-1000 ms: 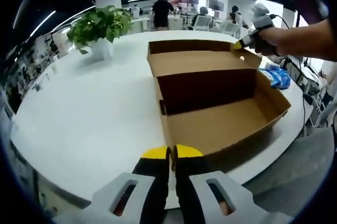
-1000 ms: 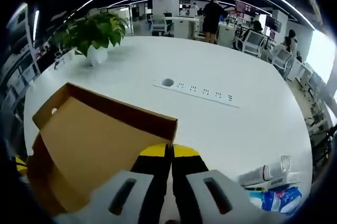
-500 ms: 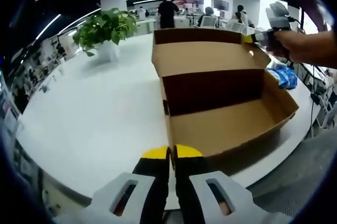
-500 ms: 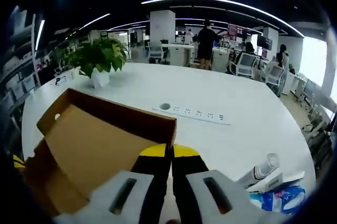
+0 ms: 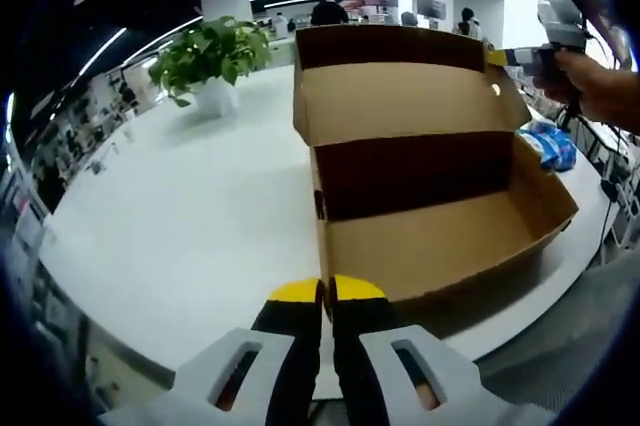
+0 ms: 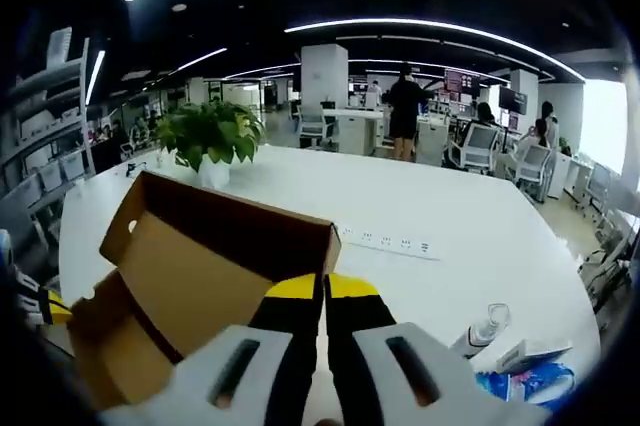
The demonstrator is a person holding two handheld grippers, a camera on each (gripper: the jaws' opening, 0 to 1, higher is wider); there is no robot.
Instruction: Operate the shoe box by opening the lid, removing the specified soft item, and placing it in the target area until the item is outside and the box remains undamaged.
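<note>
An open brown cardboard shoe box (image 5: 440, 246) sits on the white table (image 5: 180, 206). Its inside looks bare, and I see no soft item in it. My left gripper (image 5: 327, 291) is shut at the box's near left corner, apparently pinching the cardboard. The lid (image 5: 400, 96) stands tilted up behind the box. My right gripper (image 5: 497, 58), held by a hand (image 5: 600, 86), is shut on the lid's far right corner. In the right gripper view, the right gripper (image 6: 325, 291) clamps the lid's (image 6: 200, 276) edge, and the left gripper's yellow tip (image 6: 48, 311) shows at the far left.
A potted plant (image 5: 215, 51) (image 6: 210, 136) stands at the back left of the table. A power strip (image 6: 385, 241) is set into the tabletop. A blue and white packet (image 5: 548, 146) (image 6: 530, 384) and a small bottle (image 6: 480, 331) lie right of the box. People and chairs are far behind.
The right gripper has lifted the lid higher, so it stands more upright. The left gripper has stayed at the box's near corner.
</note>
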